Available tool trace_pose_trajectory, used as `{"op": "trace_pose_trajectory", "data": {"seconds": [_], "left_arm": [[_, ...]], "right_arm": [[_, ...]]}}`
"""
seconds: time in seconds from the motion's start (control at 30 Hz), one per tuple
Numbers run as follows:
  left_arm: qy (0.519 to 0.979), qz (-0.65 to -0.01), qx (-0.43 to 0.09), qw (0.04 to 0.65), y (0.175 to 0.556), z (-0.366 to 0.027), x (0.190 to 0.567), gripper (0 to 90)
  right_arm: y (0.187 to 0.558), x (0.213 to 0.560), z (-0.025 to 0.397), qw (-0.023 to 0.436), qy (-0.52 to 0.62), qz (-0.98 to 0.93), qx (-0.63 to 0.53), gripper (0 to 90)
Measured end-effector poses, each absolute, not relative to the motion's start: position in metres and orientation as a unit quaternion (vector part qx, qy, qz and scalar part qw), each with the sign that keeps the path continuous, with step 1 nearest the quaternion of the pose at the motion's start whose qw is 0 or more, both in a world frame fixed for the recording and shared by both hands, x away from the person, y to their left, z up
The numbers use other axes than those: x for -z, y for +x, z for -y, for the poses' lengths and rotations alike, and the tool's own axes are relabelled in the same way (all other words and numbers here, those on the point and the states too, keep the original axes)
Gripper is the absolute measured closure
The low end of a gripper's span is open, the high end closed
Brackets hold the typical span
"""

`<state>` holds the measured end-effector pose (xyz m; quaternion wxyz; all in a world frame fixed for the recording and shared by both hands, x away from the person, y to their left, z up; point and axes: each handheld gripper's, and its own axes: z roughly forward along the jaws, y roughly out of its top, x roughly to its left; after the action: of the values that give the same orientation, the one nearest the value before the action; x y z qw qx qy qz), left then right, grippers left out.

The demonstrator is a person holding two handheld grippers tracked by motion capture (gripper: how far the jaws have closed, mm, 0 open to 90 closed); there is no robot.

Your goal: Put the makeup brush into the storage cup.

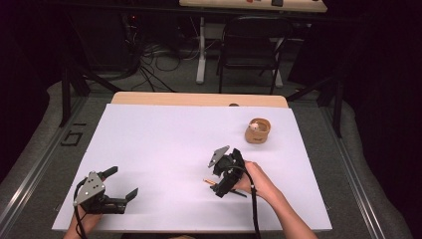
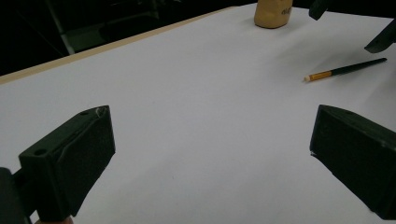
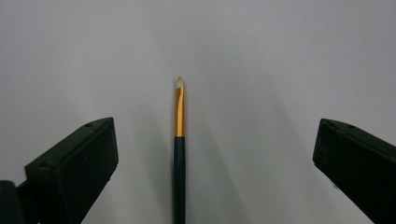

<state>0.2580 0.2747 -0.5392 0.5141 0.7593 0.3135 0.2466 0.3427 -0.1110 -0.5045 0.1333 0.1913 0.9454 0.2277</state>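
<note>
A thin paintbrush (image 3: 179, 154) with a dark green handle, gold ferrule and pale tip lies flat on the white sheet (image 1: 164, 144). My right gripper (image 3: 214, 130) hangs open just above it, one jaw on each side, and touches nothing. From above, the right gripper (image 1: 222, 179) sits over the paintbrush (image 1: 209, 182) right of centre. My left gripper (image 1: 123, 181) rests open near the front left with nothing between its jaws. In its own view the left gripper (image 2: 210, 135) faces the paintbrush (image 2: 345, 70) across bare sheet.
A small wooden cup (image 1: 257, 131) with something pale inside stands at the back right of the sheet; the left gripper view shows the cup (image 2: 273, 14) too. The table's wooden far edge (image 1: 199, 98) borders the sheet. A black chair (image 1: 251, 47) stands beyond the table.
</note>
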Motion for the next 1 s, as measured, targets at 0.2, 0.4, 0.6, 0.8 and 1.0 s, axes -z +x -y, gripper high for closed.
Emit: {"op": "trace_pose_trajectory", "data": {"seconds": [0.2,0.4,0.6,0.8,1.0], "left_arm": [[0.76,-0.313,-0.247,0.513,0.258,-0.275,0.539,0.0],[0.761,-0.314,-0.244,0.511,0.258,-0.274,0.539,0.0],[0.762,-0.314,-0.243,0.511,0.258,-0.274,0.539,0.0],[0.764,-0.314,-0.244,0.509,0.258,-0.274,0.539,0.0],[0.764,-0.314,-0.244,0.508,0.258,-0.274,0.539,0.0]], "right_arm": [[0.343,0.506,0.103,0.135,0.178,-0.954,-0.202,3.9],[0.343,0.507,0.098,0.13,0.167,-0.961,-0.178,12.0],[0.345,0.513,0.092,0.123,0.165,-0.966,-0.154,26.2],[0.347,0.516,0.089,0.117,0.165,-0.97,-0.136,43.6],[0.346,0.518,0.088,0.107,0.164,-0.973,-0.122,54.5]]}}
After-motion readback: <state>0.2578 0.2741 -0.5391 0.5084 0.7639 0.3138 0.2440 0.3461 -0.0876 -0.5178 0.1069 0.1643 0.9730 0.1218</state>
